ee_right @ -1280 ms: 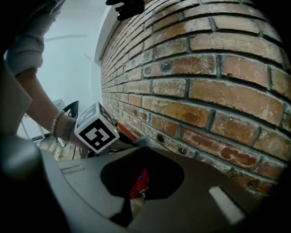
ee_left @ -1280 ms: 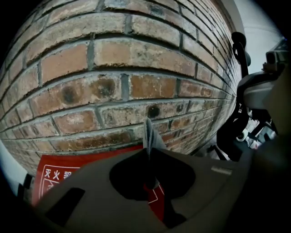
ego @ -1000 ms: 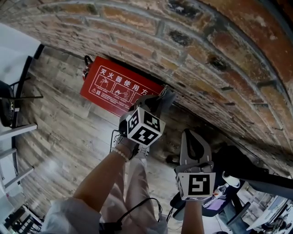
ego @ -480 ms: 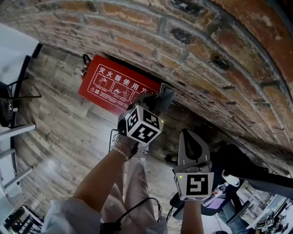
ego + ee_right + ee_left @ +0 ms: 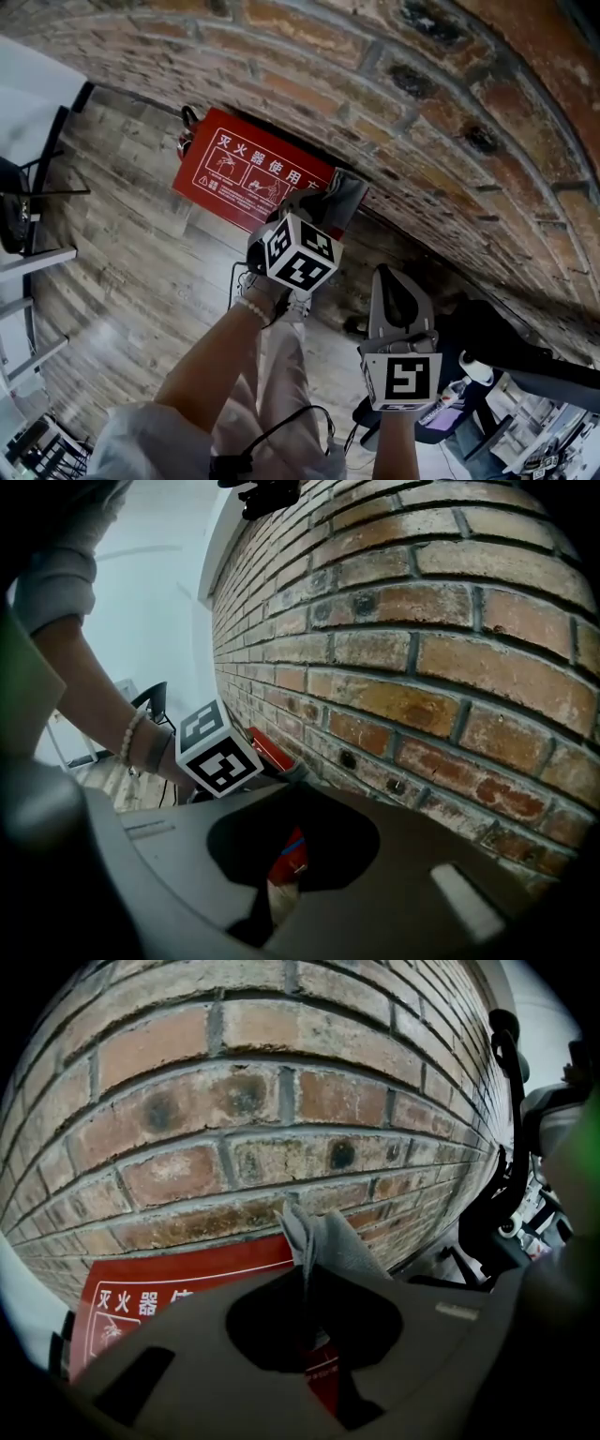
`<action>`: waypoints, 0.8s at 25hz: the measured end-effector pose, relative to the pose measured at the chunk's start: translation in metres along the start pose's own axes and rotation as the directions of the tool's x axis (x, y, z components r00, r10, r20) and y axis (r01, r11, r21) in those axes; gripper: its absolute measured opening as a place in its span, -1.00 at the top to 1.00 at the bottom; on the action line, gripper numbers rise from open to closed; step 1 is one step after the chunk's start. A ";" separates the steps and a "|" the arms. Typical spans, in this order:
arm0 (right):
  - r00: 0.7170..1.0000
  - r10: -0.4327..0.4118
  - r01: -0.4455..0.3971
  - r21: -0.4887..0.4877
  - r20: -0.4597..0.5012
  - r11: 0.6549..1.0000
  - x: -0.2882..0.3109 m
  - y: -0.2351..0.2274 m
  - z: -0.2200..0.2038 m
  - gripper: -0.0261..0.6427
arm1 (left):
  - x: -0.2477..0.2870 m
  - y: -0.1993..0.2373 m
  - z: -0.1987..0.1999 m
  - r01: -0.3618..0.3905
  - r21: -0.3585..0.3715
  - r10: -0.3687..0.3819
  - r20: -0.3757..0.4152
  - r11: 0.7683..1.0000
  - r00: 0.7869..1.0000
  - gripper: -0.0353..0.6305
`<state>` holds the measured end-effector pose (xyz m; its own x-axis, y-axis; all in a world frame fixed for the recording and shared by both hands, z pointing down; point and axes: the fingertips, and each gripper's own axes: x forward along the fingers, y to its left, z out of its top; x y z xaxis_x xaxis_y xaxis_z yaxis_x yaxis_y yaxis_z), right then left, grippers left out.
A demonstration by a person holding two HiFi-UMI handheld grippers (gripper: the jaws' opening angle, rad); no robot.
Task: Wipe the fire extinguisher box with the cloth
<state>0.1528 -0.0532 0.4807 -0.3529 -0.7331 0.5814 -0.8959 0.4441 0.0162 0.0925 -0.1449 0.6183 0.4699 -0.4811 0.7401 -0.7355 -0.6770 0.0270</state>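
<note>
The left gripper (image 5: 322, 204) pinches a gray cloth (image 5: 330, 1244) between its jaws. Just beyond them, the cloth lies against the red box (image 5: 236, 174). The right gripper (image 5: 395, 281) hangs apart, jaws pressed together.

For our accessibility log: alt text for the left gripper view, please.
The left gripper pinches a crumpled grey fabric cloth at the right end of a red rectangular fire extinguisher box with white print, low against a weathered brick wall.
</note>
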 end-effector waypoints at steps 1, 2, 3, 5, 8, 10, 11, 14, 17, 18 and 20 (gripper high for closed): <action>1.000 0.002 -0.002 -0.002 0.000 1.000 0.001 0.002 0.000 0.89 | -0.001 0.002 -0.001 -0.001 -0.001 0.001 0.001 1.000 1.000 0.86; 1.000 0.004 -0.004 -0.004 0.002 1.000 0.002 0.004 0.001 0.89 | -0.002 0.005 -0.002 -0.004 -0.003 0.004 0.001 1.000 1.000 0.86; 1.000 0.004 -0.004 -0.004 0.003 1.000 0.003 0.006 0.002 0.89 | -0.003 0.008 -0.003 -0.007 -0.005 0.007 0.002 1.000 1.000 0.86; 1.000 0.008 -0.008 -0.006 0.001 1.000 0.005 0.009 0.003 0.89 | -0.005 0.014 -0.004 -0.012 -0.010 0.013 0.004 1.000 1.000 0.86; 1.000 0.014 -0.014 -0.010 -0.005 1.000 0.010 0.015 0.005 0.89 | -0.007 0.021 -0.005 -0.015 -0.012 0.016 0.008 1.000 1.000 0.86; 1.000 0.019 -0.019 -0.009 -0.006 1.000 0.013 0.019 0.006 0.89 | -0.008 0.025 -0.006 -0.017 -0.014 0.017 0.010 1.000 1.000 0.86; 1.000 0.022 -0.022 -0.006 -0.005 1.000 0.014 0.021 0.006 0.89 | -0.009 0.028 -0.006 -0.018 -0.016 0.018 0.011 1.000 1.000 0.86; 1.000 0.025 -0.025 -0.013 -0.009 1.000 0.019 0.027 0.009 0.89 | -0.010 0.036 -0.007 -0.022 -0.019 0.022 0.014 1.000 1.000 0.86; 0.999 0.030 -0.030 -0.018 -0.017 0.999 0.023 0.032 0.011 0.89 | -0.013 0.046 -0.008 -0.030 -0.026 0.031 0.017 0.999 0.999 0.85; 0.999 0.032 -0.032 -0.019 -0.022 0.999 0.024 0.034 0.011 0.89 | -0.014 0.049 -0.009 -0.033 -0.029 0.034 0.018 0.999 0.999 0.86; 0.999 0.034 -0.034 -0.020 -0.023 0.999 0.027 0.037 0.013 0.89 | -0.016 0.057 -0.011 -0.041 -0.034 0.041 0.018 0.999 0.999 0.86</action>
<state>0.1067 -0.0632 0.4865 -0.3768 -0.7059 0.5998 -0.8778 0.4789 0.0121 0.0378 -0.1705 0.6154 0.4479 -0.5185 0.7284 -0.7700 -0.6377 0.0196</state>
